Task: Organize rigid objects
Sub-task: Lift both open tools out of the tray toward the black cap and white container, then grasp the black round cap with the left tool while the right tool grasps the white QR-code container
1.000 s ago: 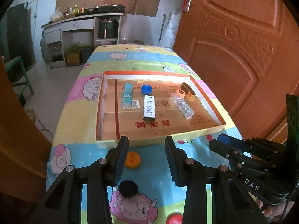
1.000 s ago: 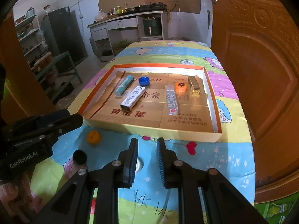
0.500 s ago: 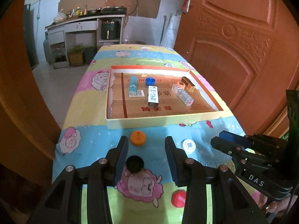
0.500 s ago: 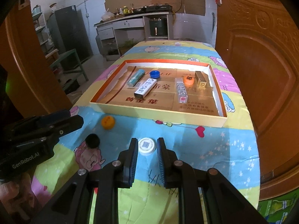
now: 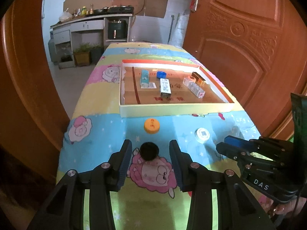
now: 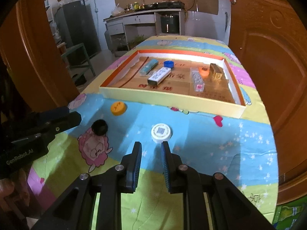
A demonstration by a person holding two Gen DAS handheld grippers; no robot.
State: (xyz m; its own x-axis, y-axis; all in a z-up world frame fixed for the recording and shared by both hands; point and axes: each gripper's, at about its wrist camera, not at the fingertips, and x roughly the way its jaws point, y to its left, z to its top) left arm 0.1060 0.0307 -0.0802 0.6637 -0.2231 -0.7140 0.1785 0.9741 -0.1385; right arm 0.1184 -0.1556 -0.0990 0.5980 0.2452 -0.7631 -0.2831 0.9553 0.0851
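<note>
**Claws pulled back toward near caps**

Pulled back and lowered from the tray over the last second, so that more of the near cloth shows and three loose caps sit ahead. Left claw part open, gripping nothing, with the black cap lying dead ahead, just past the tips and framed by the gap. Right claw nearly clenched, empty, with the white cap just beyond its tips and slightly right of centre. Orange cap further on, close to the near wall of the tray, nearer the left claw than the right. Round caps, so no long axis to line up with; probably a straight push forward for the left, a wider opening needed first for the right. Tray already holding boxes and a blue cap on the covered worktop.

Seen from the right only: an orange cap inside the tray beside the gold box, hidden in the left view behind the clear box. Seen from the left only: a hand under the right claw.
</note>
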